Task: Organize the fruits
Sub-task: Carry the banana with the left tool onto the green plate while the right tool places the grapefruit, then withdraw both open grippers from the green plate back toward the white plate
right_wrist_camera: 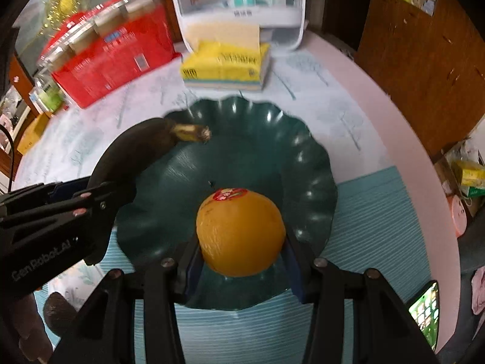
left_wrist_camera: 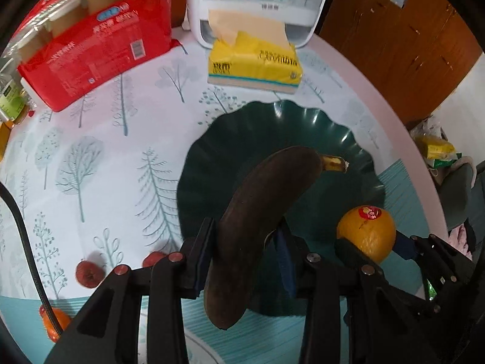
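Banana (left_wrist_camera: 257,212) dark brown-black w/ yellow stem tip. Orange (right_wrist_camera: 241,232) bright orange, red sticker. Plate (right_wrist_camera: 303,157) dark green, scalloped. Table (left_wrist_camera: 106,166) cloth white w/ grey-teal tree print, teal striped edge. Tissue pack (left_wrist_camera: 254,63) yellow. Box (left_wrist_camera: 97,48) red.

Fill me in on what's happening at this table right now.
A person is sorting fruit with a handheld gripper in each hand. The left gripper is clamped on a blackened banana, and the right gripper is clamped on an orange. Both fruits hang over the dark green scalloped plate, which has nothing lying in it yet. Small red fruits lie on the tablecloth.
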The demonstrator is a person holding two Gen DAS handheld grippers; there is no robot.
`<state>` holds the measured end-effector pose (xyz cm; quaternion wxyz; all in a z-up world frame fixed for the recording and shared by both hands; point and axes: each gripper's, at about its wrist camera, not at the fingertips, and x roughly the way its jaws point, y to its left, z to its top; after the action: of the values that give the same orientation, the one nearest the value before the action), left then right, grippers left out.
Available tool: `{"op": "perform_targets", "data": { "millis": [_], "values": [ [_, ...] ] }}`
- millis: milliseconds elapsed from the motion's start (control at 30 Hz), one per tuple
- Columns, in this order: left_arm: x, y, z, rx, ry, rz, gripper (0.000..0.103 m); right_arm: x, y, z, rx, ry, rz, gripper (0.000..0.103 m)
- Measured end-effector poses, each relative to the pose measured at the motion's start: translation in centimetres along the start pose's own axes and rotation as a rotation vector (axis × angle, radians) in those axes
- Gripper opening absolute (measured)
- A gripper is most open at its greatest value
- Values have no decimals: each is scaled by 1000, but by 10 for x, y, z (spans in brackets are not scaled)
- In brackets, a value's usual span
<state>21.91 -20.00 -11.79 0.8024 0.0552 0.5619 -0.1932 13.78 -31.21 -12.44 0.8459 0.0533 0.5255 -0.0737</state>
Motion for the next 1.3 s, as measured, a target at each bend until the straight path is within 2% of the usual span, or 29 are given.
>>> {"op": "perform_targets", "data": {
  "millis": [167, 200, 233, 267, 300, 500, 833, 1067, 1300],
  "values": [
    [20, 1, 3, -19, 40, 5, 41, 15, -6, 0, 23, 43, 16, 49],
    [19, 1, 3, -23, 42, 6, 54, 16, -8, -1, 32, 51, 21, 49],
    [17, 2, 3, -26, 35, 5, 64, 18, -9, -2, 37, 56, 26, 50],
    [13, 4, 4, -28, 23, 1, 79, 20, -10, -2, 40, 63, 24, 50],
    [7, 5, 4, -32, -1, -3, 86, 21, -10, -2, 42, 63, 16, 50],
    [-20, 9, 3, -13, -43, 22, 88, 7, -8, 1, 35, 19, 23, 51],
    [-75, 32, -10, -57, -112, 44, 92, -31, 14, -1, -14, -48, 52, 51],
    [-127, 59, -37, -96, -179, 57, 97, -73, 42, -8, -89, -100, 107, 51],
    [-176, 91, -73, -165, -226, 66, 98, -115, 75, -24, -171, -152, 182, 51]
  ]
}}
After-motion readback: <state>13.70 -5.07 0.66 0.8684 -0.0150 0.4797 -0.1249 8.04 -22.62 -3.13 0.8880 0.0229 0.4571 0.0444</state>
